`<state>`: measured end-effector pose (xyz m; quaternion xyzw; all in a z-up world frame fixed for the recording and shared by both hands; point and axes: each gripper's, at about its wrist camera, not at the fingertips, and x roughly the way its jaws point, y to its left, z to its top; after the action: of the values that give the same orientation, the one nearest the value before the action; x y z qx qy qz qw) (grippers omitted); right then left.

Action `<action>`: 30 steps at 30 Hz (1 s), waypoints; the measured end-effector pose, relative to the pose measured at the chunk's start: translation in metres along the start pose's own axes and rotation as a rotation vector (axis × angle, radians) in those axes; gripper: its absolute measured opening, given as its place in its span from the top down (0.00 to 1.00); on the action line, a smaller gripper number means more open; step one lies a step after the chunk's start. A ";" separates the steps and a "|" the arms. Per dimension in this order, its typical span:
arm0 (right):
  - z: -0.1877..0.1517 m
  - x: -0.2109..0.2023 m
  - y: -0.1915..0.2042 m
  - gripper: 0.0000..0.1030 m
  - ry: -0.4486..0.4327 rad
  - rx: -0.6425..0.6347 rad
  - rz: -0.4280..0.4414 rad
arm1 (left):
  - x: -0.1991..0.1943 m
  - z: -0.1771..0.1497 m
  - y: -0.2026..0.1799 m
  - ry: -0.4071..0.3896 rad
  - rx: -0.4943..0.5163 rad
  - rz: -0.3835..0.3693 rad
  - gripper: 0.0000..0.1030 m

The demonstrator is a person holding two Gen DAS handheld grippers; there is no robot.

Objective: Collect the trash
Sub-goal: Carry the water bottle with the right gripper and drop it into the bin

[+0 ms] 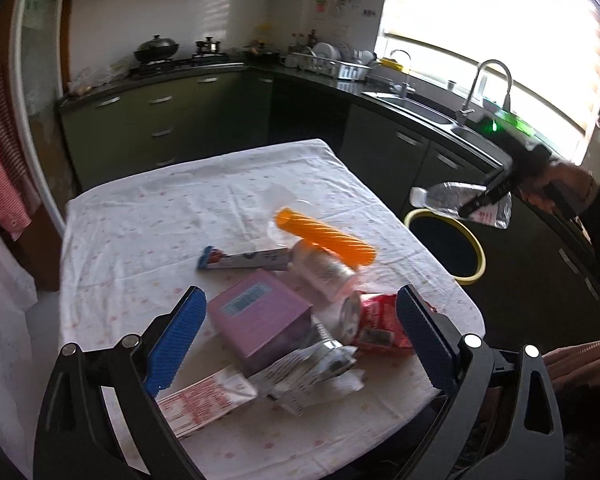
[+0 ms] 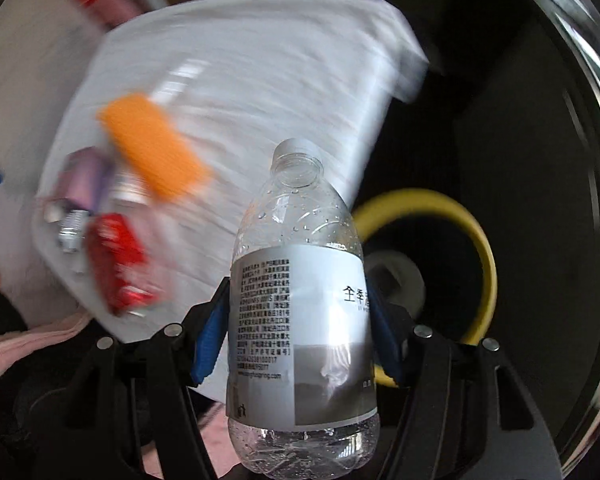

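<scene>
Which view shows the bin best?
Left wrist: the bin shows its whole yellow rim beside the table. In the right wrist view the bottle and claw hide part of it.

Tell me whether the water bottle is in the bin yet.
Not yet. The water bottle is clamped in the right gripper, held above the yellow-rimmed bin.

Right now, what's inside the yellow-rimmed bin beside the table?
In the yellow-rimmed bin, the right wrist view shows one pale rounded item at the bottom. The held bottle covers the near part; the rest is dark.
</scene>
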<state>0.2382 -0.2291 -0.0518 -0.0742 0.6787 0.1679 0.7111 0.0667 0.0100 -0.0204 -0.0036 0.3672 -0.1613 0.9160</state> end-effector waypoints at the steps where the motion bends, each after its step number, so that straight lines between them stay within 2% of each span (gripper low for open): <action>1: -0.007 0.008 -0.015 0.41 0.016 0.030 -0.004 | 0.003 0.001 -0.004 0.005 0.007 -0.005 0.08; 7: -0.025 0.064 -0.081 0.41 0.111 0.172 -0.017 | 0.012 0.007 -0.023 0.028 0.057 -0.016 0.08; 12: -0.017 0.080 -0.097 0.34 0.110 0.230 -0.029 | 0.013 0.009 -0.026 0.041 0.066 -0.008 0.08; 17: -0.018 0.059 -0.083 0.34 0.024 0.222 0.002 | 0.014 0.006 -0.018 0.047 0.057 -0.003 0.08; 24: -0.053 0.024 -0.043 0.34 -0.114 0.156 0.066 | 0.016 -0.004 -0.002 0.070 0.039 -0.006 0.08; 28: -0.066 0.013 -0.025 0.34 -0.160 0.120 0.104 | 0.017 -0.004 0.009 0.090 0.082 -0.011 0.08; 30: -0.074 0.011 -0.015 0.34 -0.173 0.106 0.114 | 0.024 -0.002 0.017 0.131 0.093 0.013 0.08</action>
<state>0.1739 -0.2661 -0.0693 0.0168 0.6260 0.1777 0.7591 0.0864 0.0187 -0.0404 0.0518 0.4184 -0.1721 0.8903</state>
